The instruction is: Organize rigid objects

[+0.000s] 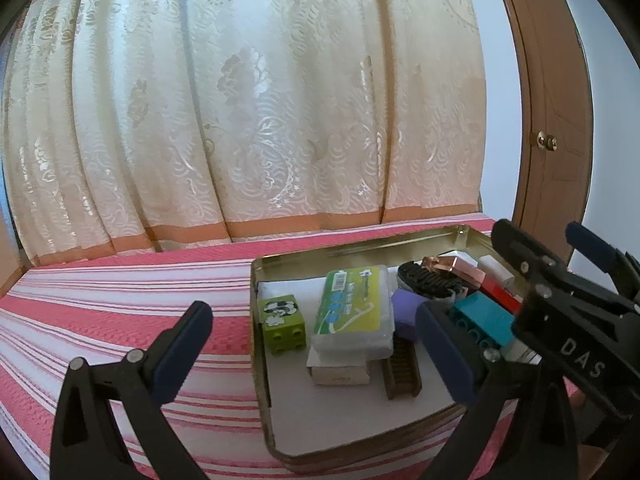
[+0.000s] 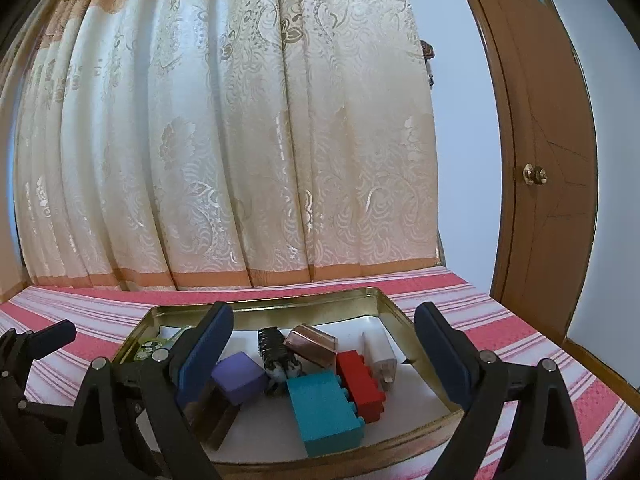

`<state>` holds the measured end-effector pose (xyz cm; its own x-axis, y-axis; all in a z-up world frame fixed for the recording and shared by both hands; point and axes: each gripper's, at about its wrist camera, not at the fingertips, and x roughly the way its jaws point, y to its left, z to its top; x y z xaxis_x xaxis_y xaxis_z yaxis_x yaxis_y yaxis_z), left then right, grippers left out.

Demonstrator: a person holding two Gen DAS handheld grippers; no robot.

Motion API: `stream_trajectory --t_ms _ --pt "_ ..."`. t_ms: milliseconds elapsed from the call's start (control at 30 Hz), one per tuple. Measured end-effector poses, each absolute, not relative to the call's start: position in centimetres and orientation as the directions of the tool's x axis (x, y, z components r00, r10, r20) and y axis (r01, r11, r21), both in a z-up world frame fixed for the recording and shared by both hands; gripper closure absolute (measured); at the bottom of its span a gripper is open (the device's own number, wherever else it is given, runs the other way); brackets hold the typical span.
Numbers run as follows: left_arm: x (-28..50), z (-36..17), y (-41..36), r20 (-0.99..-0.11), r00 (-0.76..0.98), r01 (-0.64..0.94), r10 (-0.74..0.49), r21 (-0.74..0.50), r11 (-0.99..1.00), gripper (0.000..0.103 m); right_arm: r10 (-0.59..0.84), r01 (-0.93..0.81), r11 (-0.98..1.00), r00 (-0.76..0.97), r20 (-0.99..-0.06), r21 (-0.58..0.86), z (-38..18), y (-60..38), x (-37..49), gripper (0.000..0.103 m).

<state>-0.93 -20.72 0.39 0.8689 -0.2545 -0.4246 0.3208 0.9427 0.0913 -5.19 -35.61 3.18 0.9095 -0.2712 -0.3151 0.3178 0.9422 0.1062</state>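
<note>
A shallow gold tin tray (image 1: 360, 246) (image 2: 280, 302) lies on the red-and-white striped cloth and holds several small items. In the left wrist view it holds a green block (image 1: 282, 322), a green-labelled packet (image 1: 352, 312), a white box (image 1: 338, 372), a brown brush (image 1: 402, 372), a purple block (image 1: 406, 312) and a teal brick (image 1: 482, 320). The right wrist view shows the purple block (image 2: 240, 376), teal brick (image 2: 324, 412), red brick (image 2: 360, 384), a copper box (image 2: 310, 344) and a white plug (image 2: 380, 354). My left gripper (image 1: 316, 352) is open and empty above the tray. My right gripper (image 2: 324, 352) is open and empty over the tray.
A cream patterned curtain (image 1: 240, 100) hangs close behind the striped surface (image 1: 120, 300). A brown wooden door (image 2: 548, 140) with a brass knob (image 2: 534, 175) stands at the right. The right gripper's body (image 1: 560, 300) crosses the tray's right side in the left wrist view.
</note>
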Motion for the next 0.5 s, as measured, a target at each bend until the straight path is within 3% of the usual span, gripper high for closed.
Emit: stream_trajectory --t_ms 500 --pt "-2.5 0.8 -19.4 -0.382 0.889 0.311 -0.254 0.095 0.946 0.0 -0.284 0.318 0.944 0.919 -0.272 0.089 3.6 -34.1 -7.6 0.009"
